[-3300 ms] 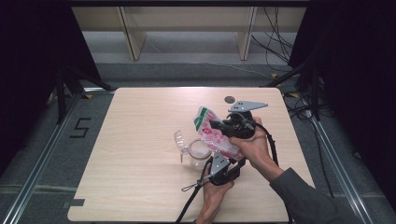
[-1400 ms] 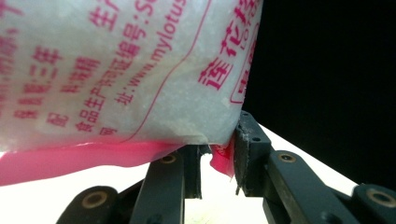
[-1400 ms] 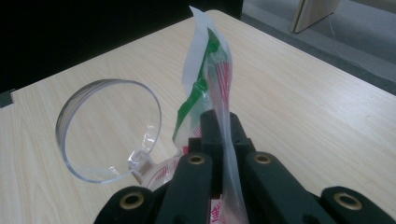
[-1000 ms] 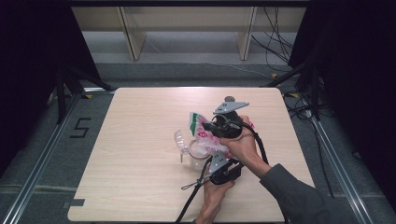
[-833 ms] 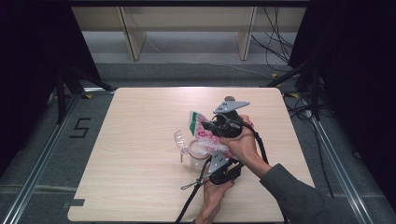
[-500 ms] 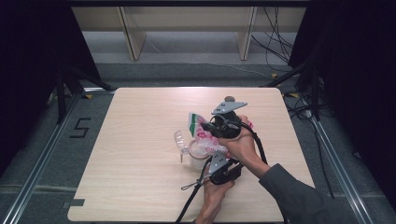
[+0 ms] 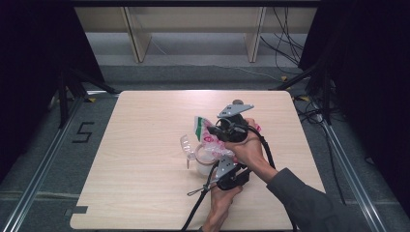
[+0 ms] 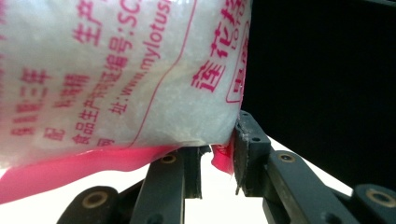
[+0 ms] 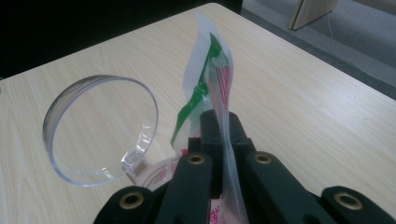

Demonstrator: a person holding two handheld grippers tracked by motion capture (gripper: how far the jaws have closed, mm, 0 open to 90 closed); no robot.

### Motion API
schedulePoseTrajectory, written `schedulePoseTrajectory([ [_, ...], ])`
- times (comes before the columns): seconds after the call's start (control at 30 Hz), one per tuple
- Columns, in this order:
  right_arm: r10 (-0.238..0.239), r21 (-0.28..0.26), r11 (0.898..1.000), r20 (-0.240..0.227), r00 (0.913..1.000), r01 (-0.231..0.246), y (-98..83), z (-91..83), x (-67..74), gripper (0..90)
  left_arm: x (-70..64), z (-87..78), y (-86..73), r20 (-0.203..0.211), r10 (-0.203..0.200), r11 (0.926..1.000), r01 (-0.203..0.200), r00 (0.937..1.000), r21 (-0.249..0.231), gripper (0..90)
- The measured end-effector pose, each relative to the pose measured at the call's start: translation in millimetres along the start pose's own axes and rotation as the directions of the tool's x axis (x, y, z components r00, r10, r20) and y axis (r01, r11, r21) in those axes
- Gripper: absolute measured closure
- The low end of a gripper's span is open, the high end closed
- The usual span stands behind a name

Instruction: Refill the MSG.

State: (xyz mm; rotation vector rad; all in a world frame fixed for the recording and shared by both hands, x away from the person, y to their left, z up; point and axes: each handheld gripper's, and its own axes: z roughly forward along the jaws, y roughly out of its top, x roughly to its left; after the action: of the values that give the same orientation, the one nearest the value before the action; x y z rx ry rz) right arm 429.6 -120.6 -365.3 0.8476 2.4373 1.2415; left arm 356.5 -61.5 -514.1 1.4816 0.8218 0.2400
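Pale wood-grain table (image 7: 121, 183) under dark curtained surroundings, with shelving legs at the far side. Near the table's middle-right stands a clear jar (image 7: 207, 161) with its hinged transparent lid (image 9: 100, 128) swung open and upright beside the mouth. A plastic bag (image 7: 209, 140) of white granules, printed in pink with a green band at its top, is held tilted over the jar by both tools.

Right gripper (image 9: 223, 140): jaws clenched flat on the thin upper film of the bag, whose opened, green-edged top rises just beyond the tips. Left gripper (image 8: 217, 154): jaws pinching the pink sealed bottom corner of the bag, the filled body bulging directly above them.

Judged step: tipping the bag so that the granules run into the jar.

Risks, as judged: the bag's mouth is limp and may lie off the rim, so granules would spill onto the table; the film could slide out of the narrow corner pinch under the bag's weight; the bag pressing on the open lid or the rim might tip the light jar.
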Motion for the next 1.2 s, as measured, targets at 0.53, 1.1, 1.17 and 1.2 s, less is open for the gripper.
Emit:
schedulePoseTrajectory([
  [0.53, -0.026, -0.020, 0.999, 0.016, 0.9995, 0.026, 1.2, 3.3, 3.8, 90.0, -1.1, 1.8, 0.3, 0.026, -0.031, 0.9980, 0.032, 0.9992, -0.054, 74.1],
  [1.1, -0.033, 0.014, 0.999, 0.014, 0.9994, 0.033, 2.9, 5.9, 9.4, 90.0, 2.4, -1.9, 2.9, -0.005, 0.007, 0.9999, -0.007, 1.0000, -0.014, 74.2],
  [1.17, -0.060, 0.007, 0.998, 0.010, 0.9981, 0.060, 3.6, 6.9, 7.4, 90.0, 2.8, -1.4, 2.4, -0.003, 0.004, 0.9999, -0.004, 1.0000, -0.016, 74.2],
  [1.2, -0.058, 0.006, 0.998, 0.006, 0.9983, 0.058, 3.2, 7.9, 7.3, 90.0, 2.7, -1.3, 2.4, -0.003, 0.003, 0.9999, -0.003, 1.0000, -0.015, 74.1],
])
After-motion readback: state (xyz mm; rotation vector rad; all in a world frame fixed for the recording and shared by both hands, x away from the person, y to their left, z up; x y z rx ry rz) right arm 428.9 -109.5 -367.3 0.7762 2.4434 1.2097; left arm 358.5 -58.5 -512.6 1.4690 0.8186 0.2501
